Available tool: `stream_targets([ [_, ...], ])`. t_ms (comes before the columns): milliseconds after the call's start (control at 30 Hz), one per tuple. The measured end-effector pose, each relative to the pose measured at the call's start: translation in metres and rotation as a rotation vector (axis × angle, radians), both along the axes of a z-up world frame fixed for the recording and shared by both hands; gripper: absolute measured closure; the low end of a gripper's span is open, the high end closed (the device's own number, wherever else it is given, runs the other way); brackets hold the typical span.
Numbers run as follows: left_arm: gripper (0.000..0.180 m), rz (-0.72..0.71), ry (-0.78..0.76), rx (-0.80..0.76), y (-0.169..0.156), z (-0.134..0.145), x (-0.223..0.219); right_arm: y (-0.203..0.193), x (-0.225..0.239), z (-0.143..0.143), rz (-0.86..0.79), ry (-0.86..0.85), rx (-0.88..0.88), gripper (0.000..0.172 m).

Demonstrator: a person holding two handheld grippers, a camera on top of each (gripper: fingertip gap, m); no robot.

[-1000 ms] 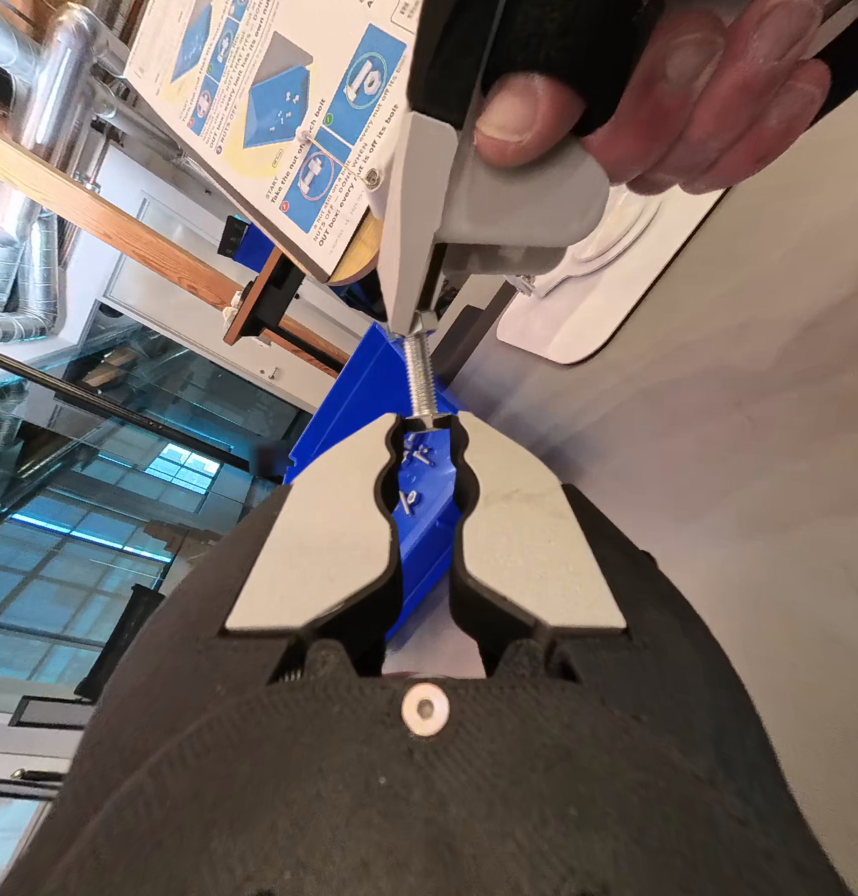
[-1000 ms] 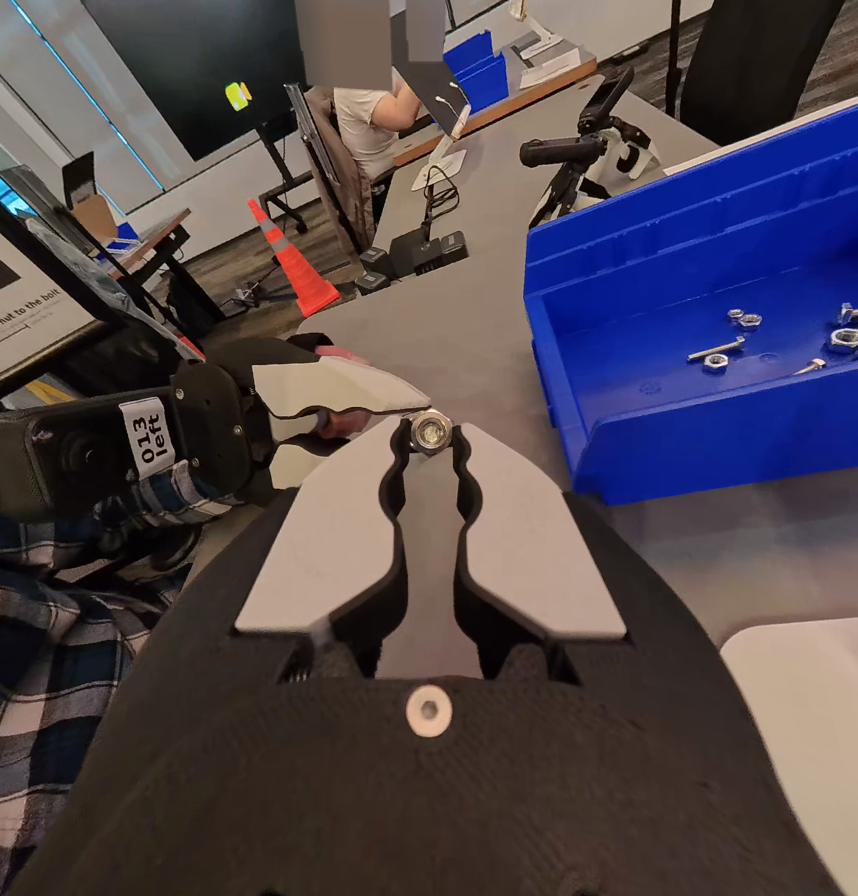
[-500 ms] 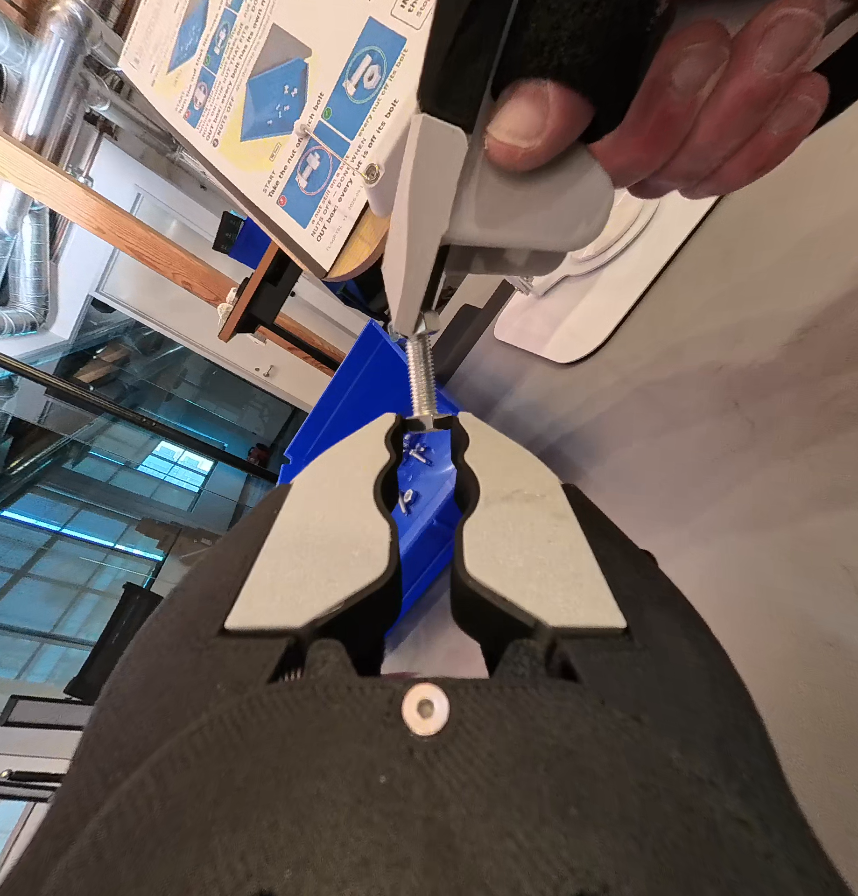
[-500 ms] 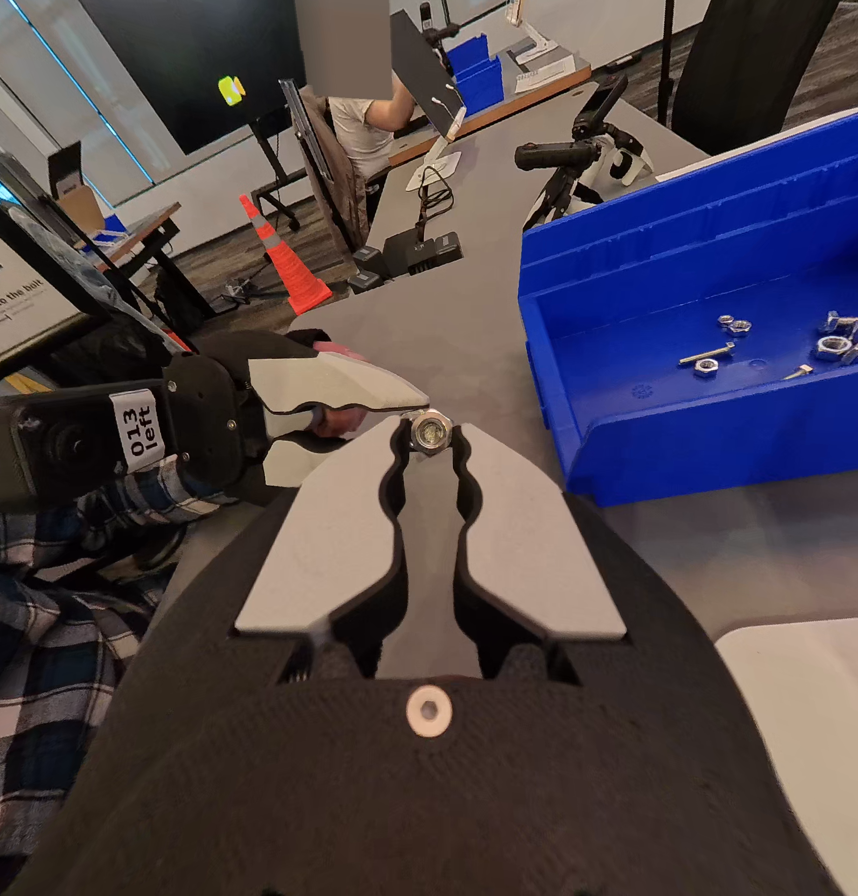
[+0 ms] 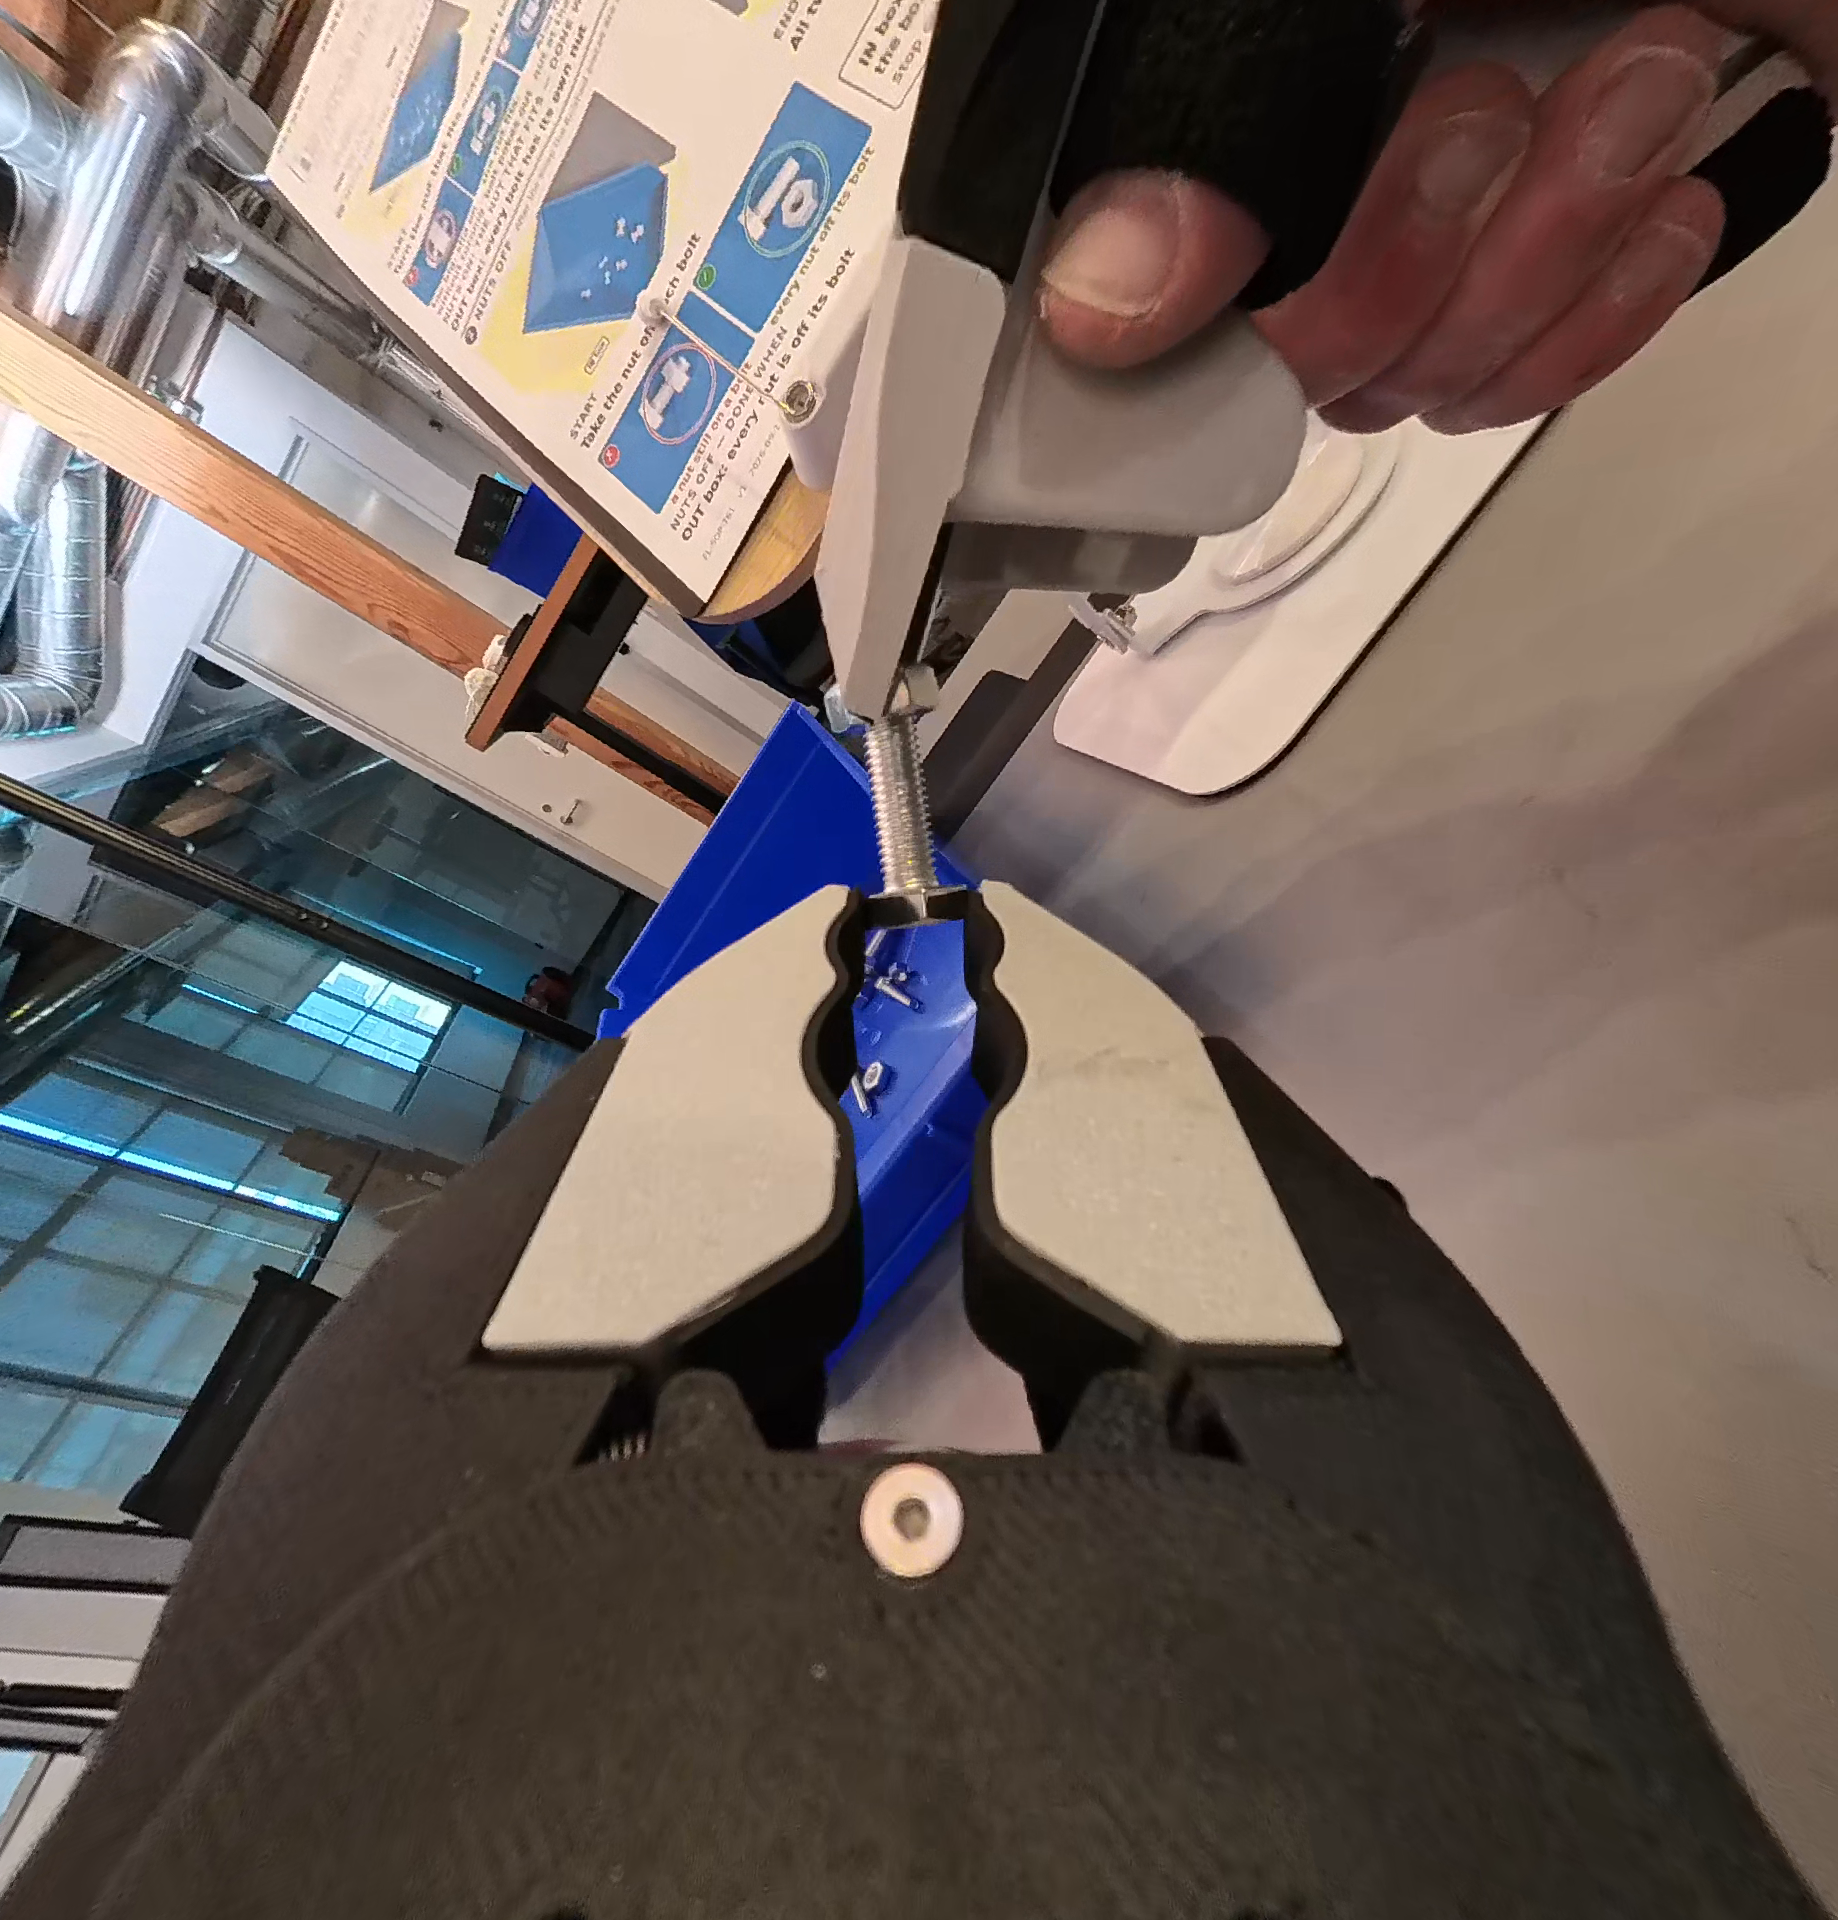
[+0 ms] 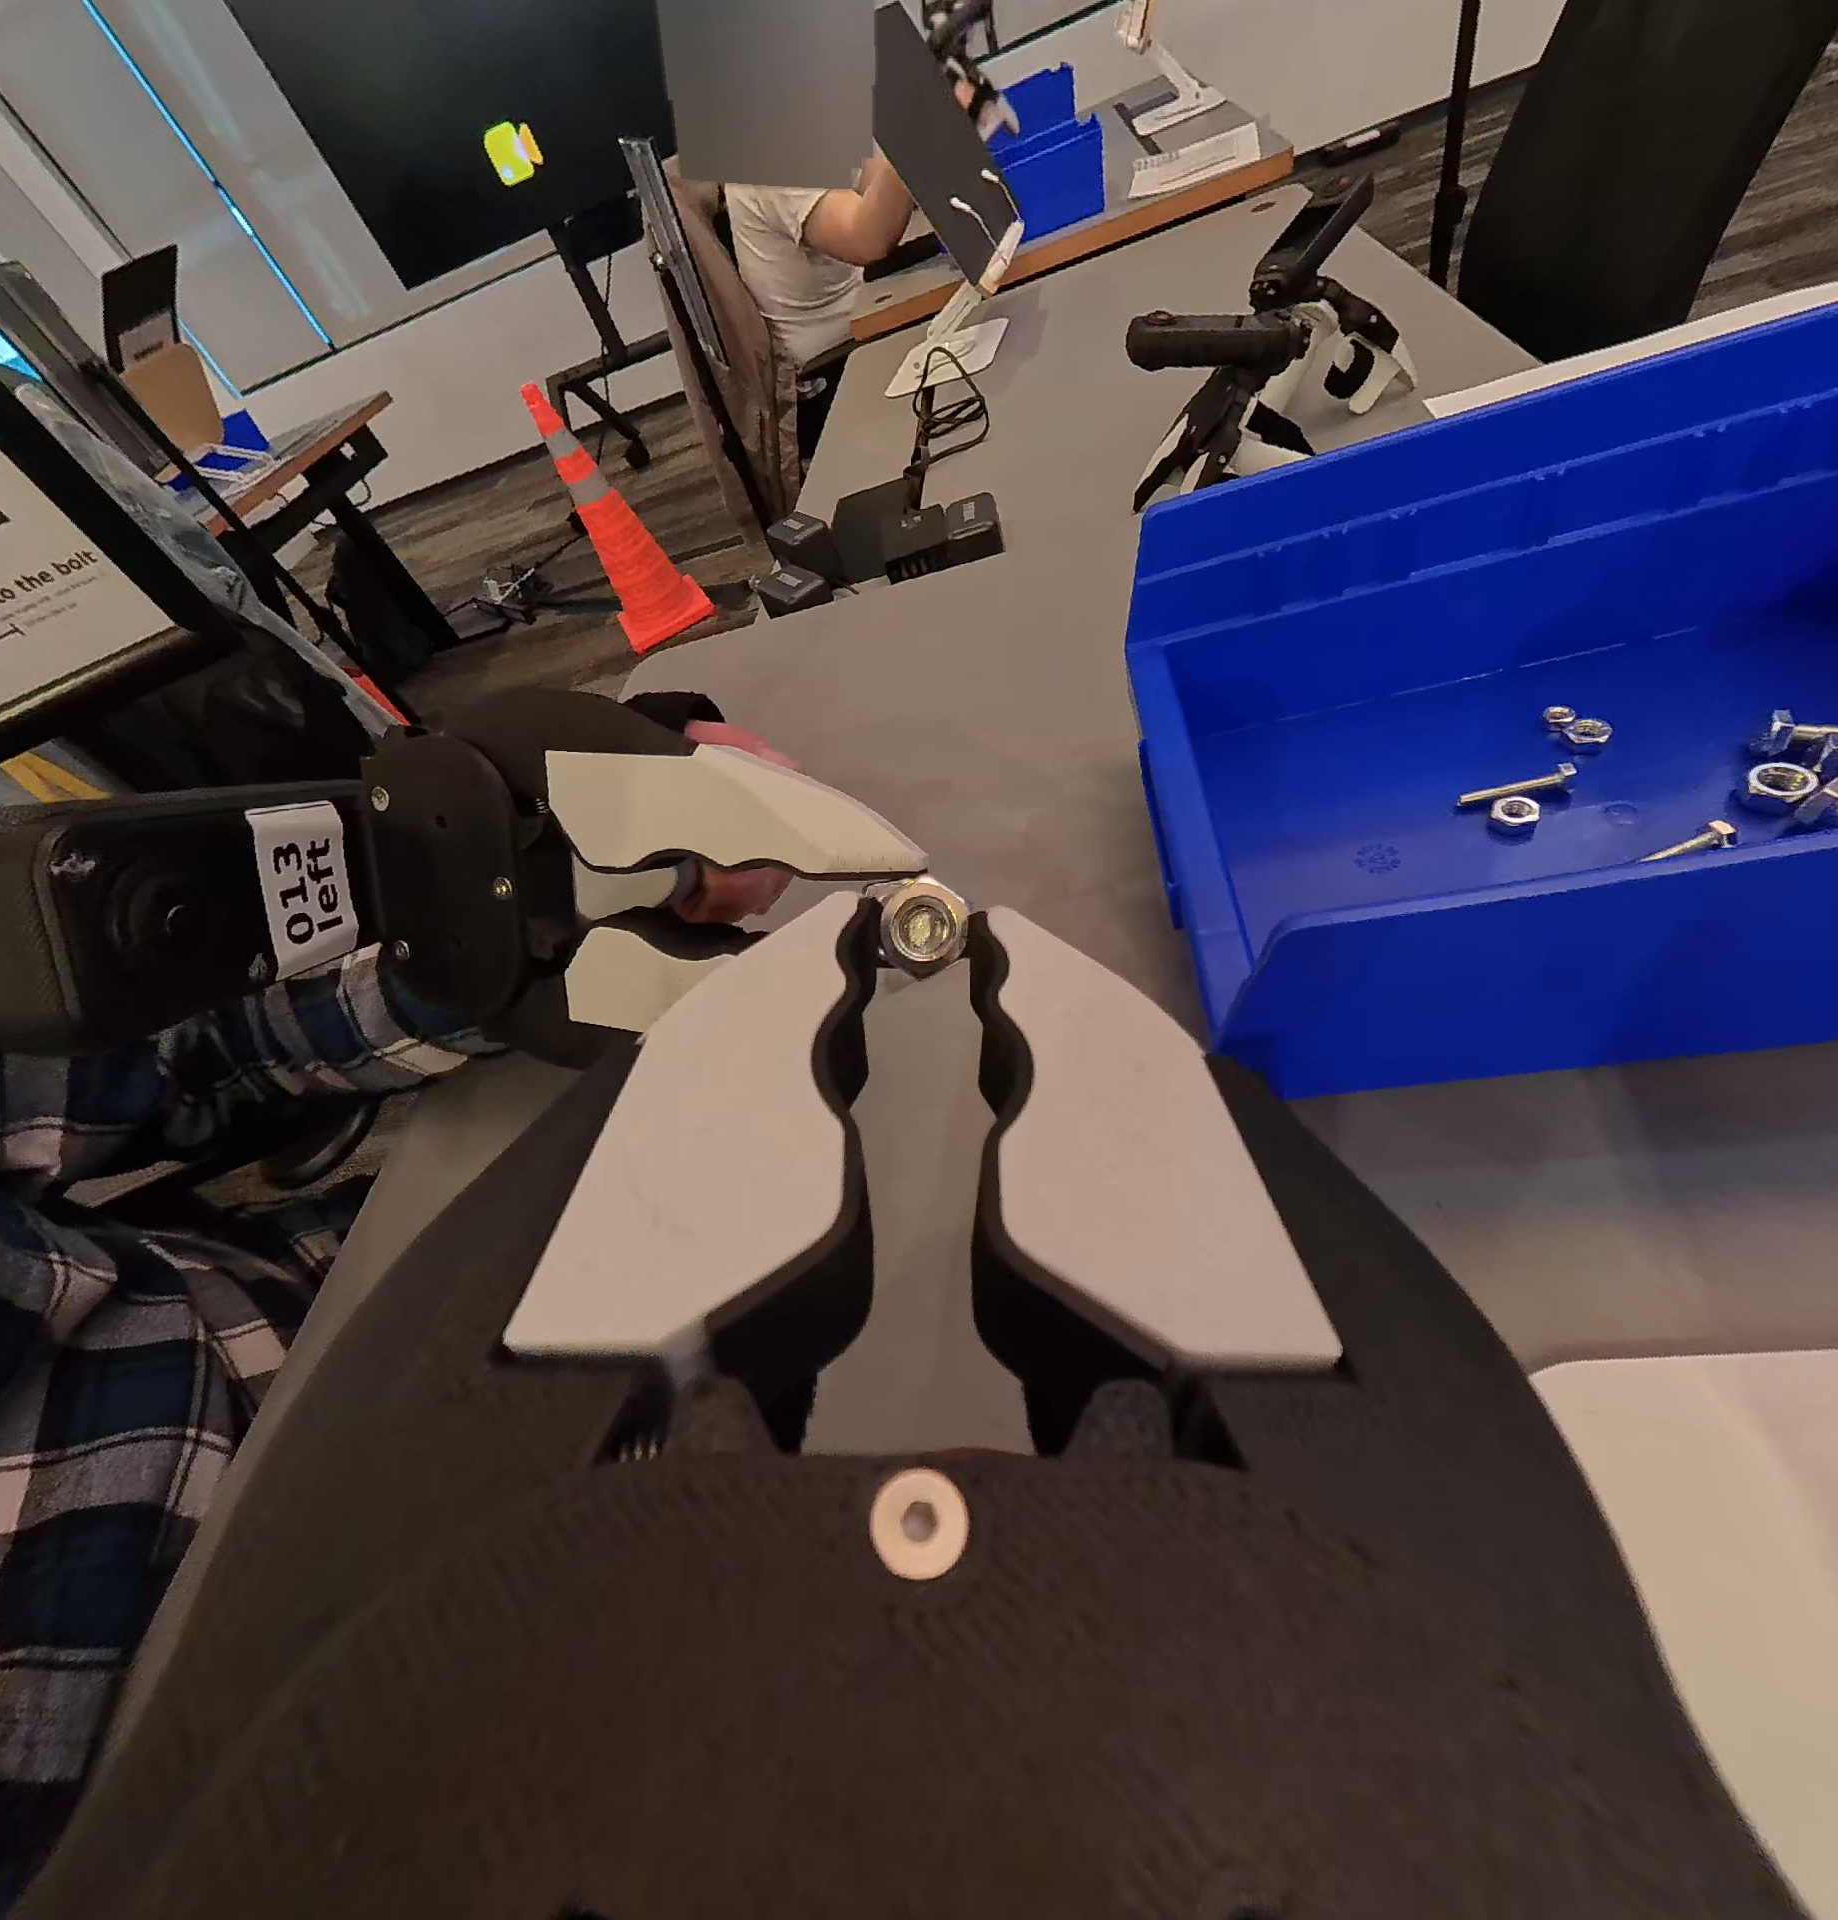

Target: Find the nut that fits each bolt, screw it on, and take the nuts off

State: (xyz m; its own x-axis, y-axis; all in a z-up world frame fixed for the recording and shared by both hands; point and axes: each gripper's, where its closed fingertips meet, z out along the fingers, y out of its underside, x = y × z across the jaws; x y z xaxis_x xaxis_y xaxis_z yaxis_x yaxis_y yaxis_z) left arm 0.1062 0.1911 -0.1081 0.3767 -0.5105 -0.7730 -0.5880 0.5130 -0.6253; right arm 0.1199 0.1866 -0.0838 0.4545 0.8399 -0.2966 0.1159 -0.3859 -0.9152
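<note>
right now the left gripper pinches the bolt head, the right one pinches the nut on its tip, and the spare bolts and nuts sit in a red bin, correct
One slip: the bin is blue, as the right wrist view shows. The rest holds: the left gripper pinches the bolt by its head, and the right gripper pinches the nut on its tip.

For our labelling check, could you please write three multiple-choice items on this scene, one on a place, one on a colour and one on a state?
1. Where do the spare nuts and bolts lie?
A. in the bin
B. on the white board
C. on the floor

2. What colour is the bin?
A. red
B. blue
C. green

3. What does the left gripper grip?
A. nothing
B. a bolt's head
C. a cone

Key: 1 A, the loose hardware lies inside the bin; 2 B, its walls are blue; 3 B, the left gripper clamps the head of the bolt, while the right gripper holds the nut.
</note>
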Motion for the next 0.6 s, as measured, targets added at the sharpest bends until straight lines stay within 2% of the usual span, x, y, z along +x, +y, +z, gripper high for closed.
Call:
stream_targets([
  [600,0.163,-0.02,-0.026,0.01,-0.0042,0.0049,0.0005,-0.005,-0.0007,0.0049,0.033,-0.02,0.039,0.155],
])
